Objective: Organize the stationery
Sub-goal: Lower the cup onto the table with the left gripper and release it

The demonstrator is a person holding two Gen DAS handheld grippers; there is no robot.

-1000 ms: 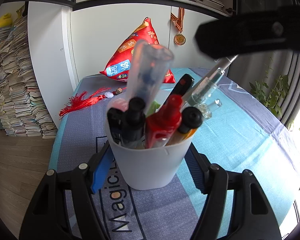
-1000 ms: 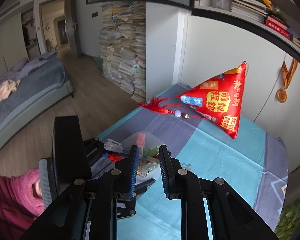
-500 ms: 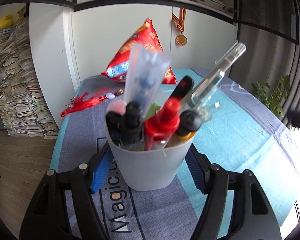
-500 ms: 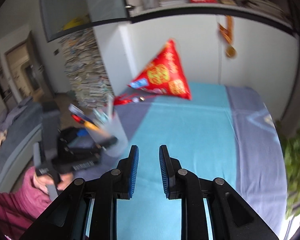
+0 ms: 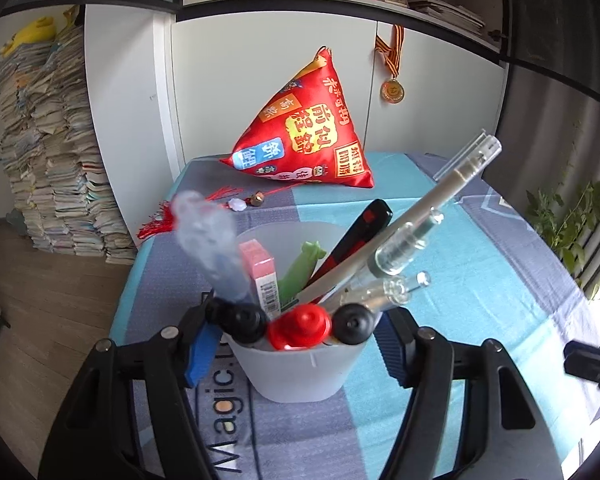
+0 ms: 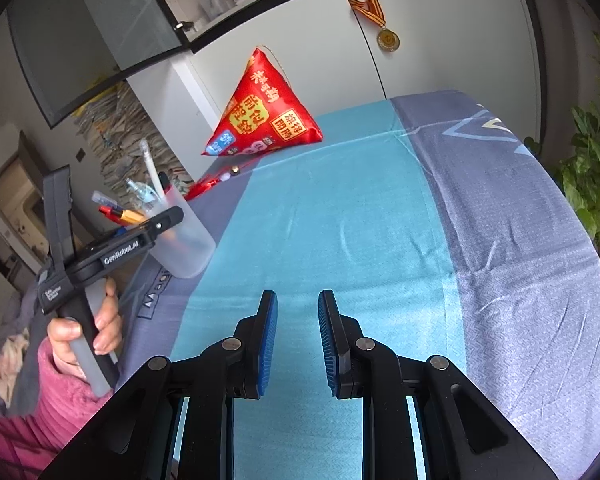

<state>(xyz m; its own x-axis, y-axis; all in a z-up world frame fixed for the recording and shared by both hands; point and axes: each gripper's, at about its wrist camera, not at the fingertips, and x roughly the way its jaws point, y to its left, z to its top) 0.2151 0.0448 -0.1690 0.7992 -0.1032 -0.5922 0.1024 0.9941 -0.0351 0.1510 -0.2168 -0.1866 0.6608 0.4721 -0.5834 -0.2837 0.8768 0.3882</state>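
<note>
A translucent white cup [image 5: 300, 376] full of pens, markers, a pink eraser and a green item stands tilted on the blue and grey tablecloth [image 5: 480, 280]. My left gripper [image 5: 296, 344] is shut on the cup, one blue pad on each side. In the right wrist view the cup [image 6: 184, 240] is at the left, held by the left gripper. My right gripper [image 6: 296, 336] is open and empty over the teal cloth [image 6: 340, 240], well right of the cup.
A red pyramid-shaped cushion [image 5: 304, 136] with a red tassel [image 5: 160, 224] lies at the back of the table. White cabinets with a hanging medal [image 5: 392, 90] stand behind. Stacks of books [image 5: 48, 152] are at the left, a plant [image 6: 596, 184] at the right.
My right gripper has pulled away from above the cup to the right and now faces the teal cloth. The left gripper has tilted the cup toward the camera, so its inside shows.
</note>
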